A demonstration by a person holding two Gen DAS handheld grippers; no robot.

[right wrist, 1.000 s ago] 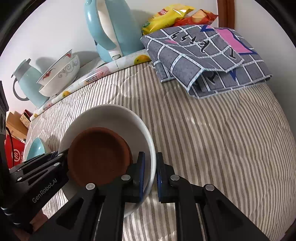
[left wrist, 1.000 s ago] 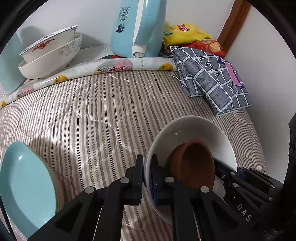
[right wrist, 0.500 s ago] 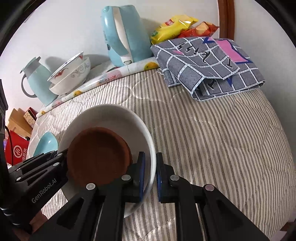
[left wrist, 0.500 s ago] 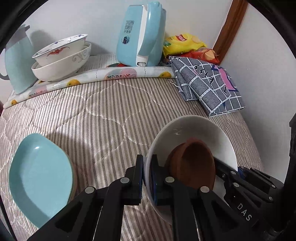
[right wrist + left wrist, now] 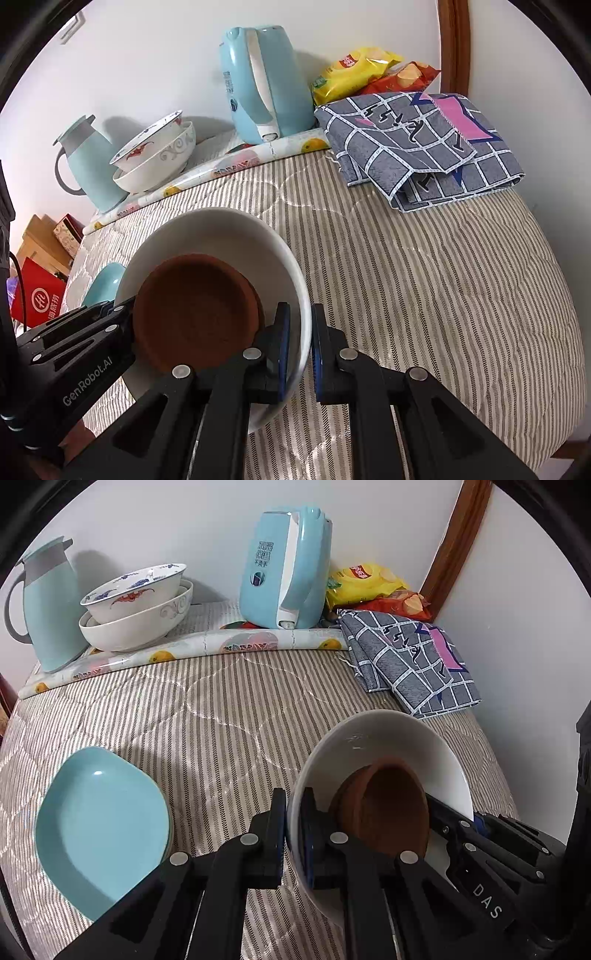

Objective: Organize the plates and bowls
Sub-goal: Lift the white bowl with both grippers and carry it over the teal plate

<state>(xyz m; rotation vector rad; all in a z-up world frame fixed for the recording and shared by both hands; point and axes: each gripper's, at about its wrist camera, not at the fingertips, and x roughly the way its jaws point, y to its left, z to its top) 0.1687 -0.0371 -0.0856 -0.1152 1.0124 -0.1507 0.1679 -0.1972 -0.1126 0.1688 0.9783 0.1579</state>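
Left wrist view: left gripper (image 5: 293, 834) pinching the near-left rim of the white bowl (image 5: 391, 738), jaws pressed on its wall. Brown bowl (image 5: 384, 808) nested inside, lying against the lower side. White bowl tilted, mouth opening up and toward the left, rim seen as an oval running near to far. Teal plate (image 5: 99, 827) lying alone on the striped bed cover (image 5: 221, 716). Two patterned bowls (image 5: 136, 605) already stacked by the wall, between thermos (image 5: 48, 602) and kettle (image 5: 284, 565).

Right wrist view: right gripper (image 5: 299, 350) clamped on the opposite rim of the white bowl (image 5: 221, 232), one jaw inside, one outside. Brown bowl (image 5: 195, 310) open side up, roughly round, no clear long axis. Bowl pair apparently held above the bed.

Judged about midway: nesting done twice; carried pair not yet set down, teal plate unsorted.
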